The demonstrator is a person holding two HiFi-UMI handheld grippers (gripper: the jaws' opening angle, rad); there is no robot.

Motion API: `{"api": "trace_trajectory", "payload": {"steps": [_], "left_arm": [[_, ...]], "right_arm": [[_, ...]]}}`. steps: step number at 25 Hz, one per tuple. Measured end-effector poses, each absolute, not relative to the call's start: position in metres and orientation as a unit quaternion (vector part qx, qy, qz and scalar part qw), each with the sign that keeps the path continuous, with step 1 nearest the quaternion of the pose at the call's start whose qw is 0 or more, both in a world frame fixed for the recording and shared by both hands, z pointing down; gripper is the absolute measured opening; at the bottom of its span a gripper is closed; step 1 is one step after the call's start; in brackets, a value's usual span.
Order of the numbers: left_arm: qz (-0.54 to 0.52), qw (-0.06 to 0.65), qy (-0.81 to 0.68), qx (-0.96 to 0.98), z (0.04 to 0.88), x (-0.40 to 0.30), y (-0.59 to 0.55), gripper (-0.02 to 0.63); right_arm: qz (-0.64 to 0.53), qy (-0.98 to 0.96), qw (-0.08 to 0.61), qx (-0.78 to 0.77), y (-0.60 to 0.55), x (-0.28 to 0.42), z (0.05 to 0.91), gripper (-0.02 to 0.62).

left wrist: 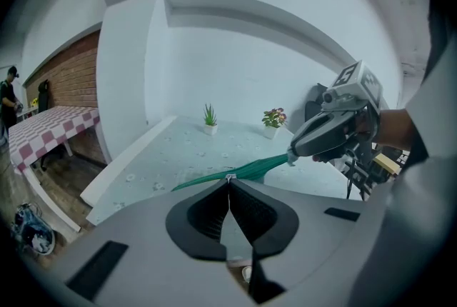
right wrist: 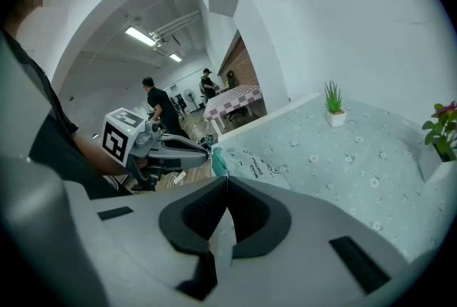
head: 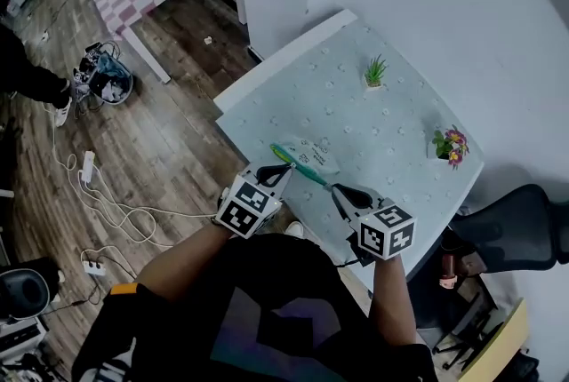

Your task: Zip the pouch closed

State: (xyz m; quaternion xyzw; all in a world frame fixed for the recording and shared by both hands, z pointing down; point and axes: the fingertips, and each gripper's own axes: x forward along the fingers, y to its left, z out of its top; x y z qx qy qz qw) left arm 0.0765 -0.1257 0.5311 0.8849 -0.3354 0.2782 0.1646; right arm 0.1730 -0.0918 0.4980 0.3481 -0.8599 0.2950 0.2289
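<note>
Over the flowered table (head: pixel 356 105), left tongs (left wrist: pixel 229 180) pinch the zip pull (left wrist: pixel 229 175), right tongs (right wrist: pixel 227 178) clamp the pouch (head: pixel 308 160) end. Mid-zip, I judge; next I pull steadily.

Two hand-held grippers, both closed, pitched forward and down.
Left gripper (head: pixel 286 169): jaws together, pinching the zip edge of the pouch (head: pixel 313 155). Right gripper (head: pixel 336 190): jaws together on that edge's other end. Left forearm (head: pixel 178 269) and right forearm (head: pixel 391 309) extended, gripper tips converging.

We see dim, cool, even light, soft shadows; long white ceiling strip lamps (right wrist: pixel 146 34) glare; gripper views warp toward black edges.
</note>
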Motion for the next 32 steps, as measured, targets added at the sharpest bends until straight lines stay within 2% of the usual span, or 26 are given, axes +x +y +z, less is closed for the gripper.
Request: {"api": "trace_trajectory", "payload": {"steps": [9,20,24,32], "left_arm": [[0.298,0.178,-0.369,0.862,0.56,0.033,-0.161,0.014],[0.295,0.219,-0.369,0.854,0.571,0.03,-0.14,0.014],[0.284,0.235,-0.369,0.853,0.568,0.025,-0.126,0.015],[0.234,0.2,-0.384,0.871,0.516,0.031,-0.125,0.02]], "right_arm": [[0.302,-0.838,0.242,0.385,-0.087,0.184,0.505,0.02],[0.326,-0.81,0.288,0.394,-0.068,0.176,0.545,0.025],[0.337,-0.799,0.294,0.402,-0.059,0.175,0.557,0.087],[0.252,-0.809,0.252,0.467,-0.088,0.185,0.491,0.086]]}}
